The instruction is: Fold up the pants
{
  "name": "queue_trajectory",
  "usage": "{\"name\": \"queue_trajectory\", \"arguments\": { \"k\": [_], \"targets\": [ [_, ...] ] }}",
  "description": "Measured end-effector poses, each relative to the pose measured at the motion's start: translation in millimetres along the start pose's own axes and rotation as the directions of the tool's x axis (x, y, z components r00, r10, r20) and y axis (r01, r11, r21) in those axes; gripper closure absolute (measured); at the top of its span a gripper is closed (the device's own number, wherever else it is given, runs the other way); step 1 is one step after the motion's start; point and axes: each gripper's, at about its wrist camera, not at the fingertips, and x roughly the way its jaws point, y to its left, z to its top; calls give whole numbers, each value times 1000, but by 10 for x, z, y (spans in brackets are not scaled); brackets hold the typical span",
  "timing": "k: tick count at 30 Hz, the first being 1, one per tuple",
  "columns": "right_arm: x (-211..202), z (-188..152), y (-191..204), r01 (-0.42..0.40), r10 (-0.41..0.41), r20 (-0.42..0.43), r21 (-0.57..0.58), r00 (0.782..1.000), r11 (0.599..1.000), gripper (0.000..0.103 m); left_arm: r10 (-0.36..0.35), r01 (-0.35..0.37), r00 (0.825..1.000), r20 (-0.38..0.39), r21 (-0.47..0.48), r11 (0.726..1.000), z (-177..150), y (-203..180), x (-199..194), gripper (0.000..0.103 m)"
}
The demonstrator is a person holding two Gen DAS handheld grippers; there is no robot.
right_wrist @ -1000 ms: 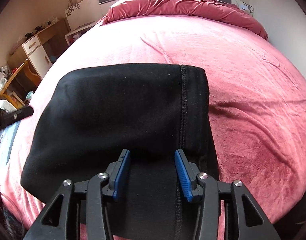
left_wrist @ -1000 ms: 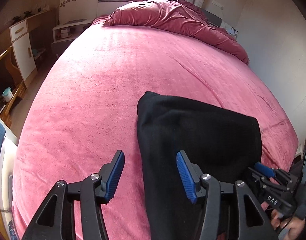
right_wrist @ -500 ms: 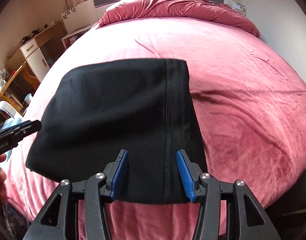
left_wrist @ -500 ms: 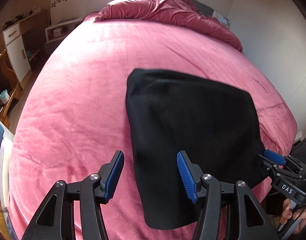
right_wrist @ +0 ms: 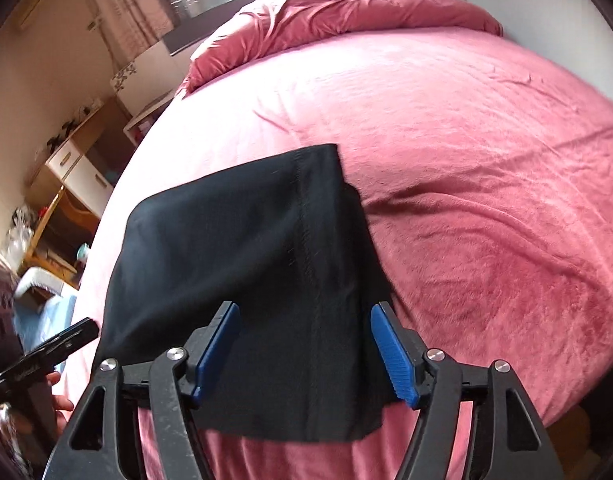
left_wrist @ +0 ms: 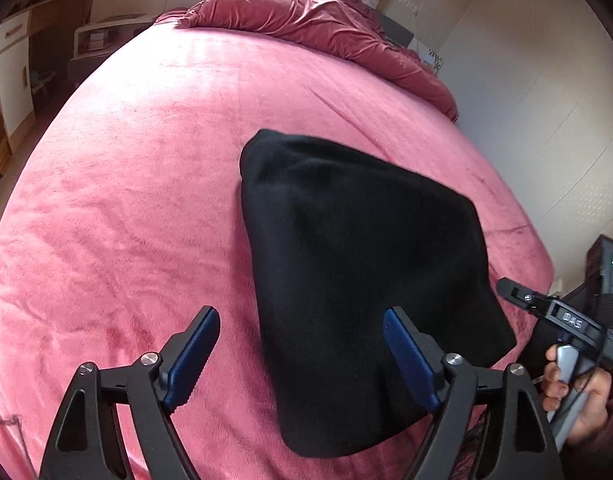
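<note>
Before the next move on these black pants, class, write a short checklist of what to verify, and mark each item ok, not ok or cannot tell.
1. Left gripper free of cloth: ok; its jaws have just been opening, and the pants lie partly below them, unpinched.
2. Right gripper free of cloth: ok; its jaws have just been opening above the pants, not pressing them.
3. Pants lie folded and flat on the pink blanket: ok.
4. Layers underneath lined up: cannot tell, hidden.
5. Near hem fully on the bed: cannot tell; it lies close to the edge.
6. Bare blanket beyond the pants: ok.
</note>
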Motion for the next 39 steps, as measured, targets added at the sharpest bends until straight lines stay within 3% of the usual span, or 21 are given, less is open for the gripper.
{"name": "queue_trajectory", "arguments": {
  "k": [5, 10, 12, 13, 15, 17, 19, 23, 28, 31, 35, 37, 38, 39],
  "targets": [
    [330, 188, -206, -14, 18, -76, 48, 997, 999, 34, -72, 68, 995, -69, -71, 995, 147, 140, 224, 17],
    [689, 285, -377, -118, 135, -165, 110, 977, 987, 25, -136, 117, 981, -136, -138, 983, 194, 189, 460, 20],
    [763, 283, -411, -162, 183, -180, 125, 966, 979, 26, -166, 138, 973, -158, -174, 975, 171, 199, 536, 46],
    [771, 283, -400, -175, 195, -182, 117, 964, 978, 31, -170, 141, 972, -159, -179, 974, 167, 197, 559, 46],
    [743, 290, -370, -200, 216, -177, 107, 960, 974, 47, -210, 186, 968, -140, -168, 968, 167, 179, 531, 60],
    [658, 307, -271, -208, 218, -167, 75, 962, 975, 60, -227, 208, 966, -120, -153, 966, 192, 179, 463, 67],
    [592, 352, -150, -210, 212, -159, 32, 964, 977, 62, -267, 253, 959, -92, -137, 958, 257, 169, 336, 70],
    [530, 589, 216, -281, 275, -118, -33, 954, 959, 64, -268, 266, 963, -7, -96, 959, 484, 211, 32, 70],
    [830, 1012, 726, -350, 343, -103, -60, 934, 935, 64, -202, 208, 977, 67, -96, 973, 903, 506, -161, 70],
    [1160, 1285, 1062, -358, 348, -123, -73, 929, 931, 63, -122, 132, 989, 88, -113, 985, 1163, 727, -132, 69],
    [1633, 1487, 1350, -348, 332, -176, -68, 927, 935, 62, -13, 24, 998, 64, -184, 983, 1359, 1069, 50, 67],
    [1889, 1489, 1394, -296, 276, -213, -68, 937, 953, 57, 78, -76, 997, 1, -206, 976, 1376, 1241, 216, 64],
    [1985, 1482, 1391, -277, 258, -222, -61, 940, 959, 52, 107, -110, 994, -29, -221, 969, 1363, 1298, 296, 61],
    [2093, 1452, 1350, -273, 256, -229, -42, 939, 961, 49, 133, -141, 990, -52, -220, 965, 1320, 1350, 380, 49]
  ]
}}
